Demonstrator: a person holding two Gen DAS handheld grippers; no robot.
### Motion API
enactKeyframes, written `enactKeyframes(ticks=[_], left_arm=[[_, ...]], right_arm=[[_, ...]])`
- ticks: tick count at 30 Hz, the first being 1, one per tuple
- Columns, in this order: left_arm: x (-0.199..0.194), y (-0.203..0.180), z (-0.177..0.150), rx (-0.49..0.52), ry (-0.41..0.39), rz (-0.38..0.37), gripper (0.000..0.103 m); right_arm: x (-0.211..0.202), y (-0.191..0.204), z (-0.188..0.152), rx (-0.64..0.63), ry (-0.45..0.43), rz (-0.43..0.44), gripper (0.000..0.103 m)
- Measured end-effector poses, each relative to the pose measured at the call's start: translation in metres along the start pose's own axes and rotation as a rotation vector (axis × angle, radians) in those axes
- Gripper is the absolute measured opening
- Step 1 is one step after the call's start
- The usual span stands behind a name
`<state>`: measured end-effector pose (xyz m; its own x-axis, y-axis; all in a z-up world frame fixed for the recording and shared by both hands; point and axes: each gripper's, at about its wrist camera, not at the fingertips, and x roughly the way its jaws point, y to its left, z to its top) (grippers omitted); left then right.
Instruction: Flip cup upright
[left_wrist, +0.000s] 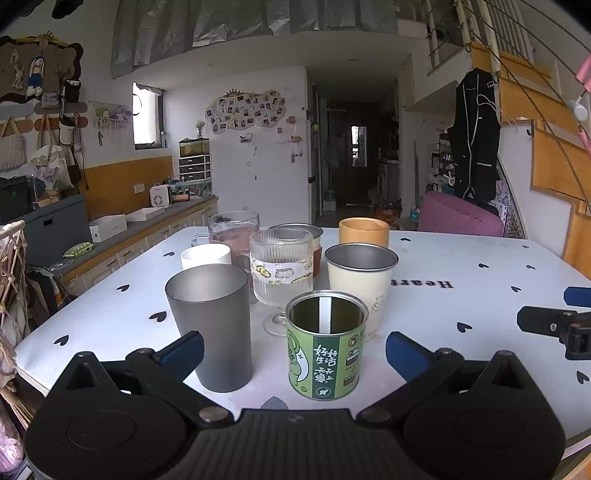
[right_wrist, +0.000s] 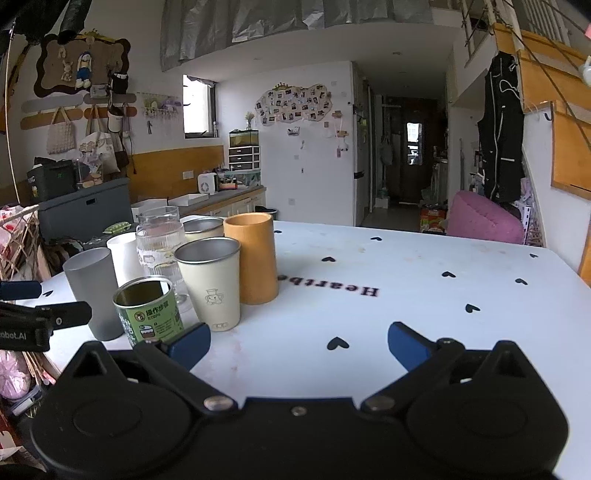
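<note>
Both grippers, left (left_wrist: 294, 349) and right (right_wrist: 299, 341), gape empty; cups stand upright, green tin (left_wrist: 325, 345) between left fingers, suggesting completion.

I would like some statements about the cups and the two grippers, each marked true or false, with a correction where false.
1. The green tin stands upright with its mouth open. True.
2. The left gripper is shut on the dark grey tumbler. False: its jaws stand wide open and hold nothing.
3. The orange cup lies on its side. False: it stands on the table; whether its top is open cannot be told.
4. The right gripper is open and empty. True.
5. The ribbed glass is a stemmed one. True.
</note>
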<state>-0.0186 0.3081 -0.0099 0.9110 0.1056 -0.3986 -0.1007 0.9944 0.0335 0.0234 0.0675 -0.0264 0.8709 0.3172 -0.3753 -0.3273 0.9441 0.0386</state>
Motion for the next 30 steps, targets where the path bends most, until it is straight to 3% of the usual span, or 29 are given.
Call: enactKeyframes(ticks=[30], left_arm=[[0.0016, 0.0003, -0.0014, 0.002, 0.009, -0.007, 0.103]], right_arm=[[-0.0016, 0.0031, -0.0001, -0.017, -0.002, 0.001, 0.103]])
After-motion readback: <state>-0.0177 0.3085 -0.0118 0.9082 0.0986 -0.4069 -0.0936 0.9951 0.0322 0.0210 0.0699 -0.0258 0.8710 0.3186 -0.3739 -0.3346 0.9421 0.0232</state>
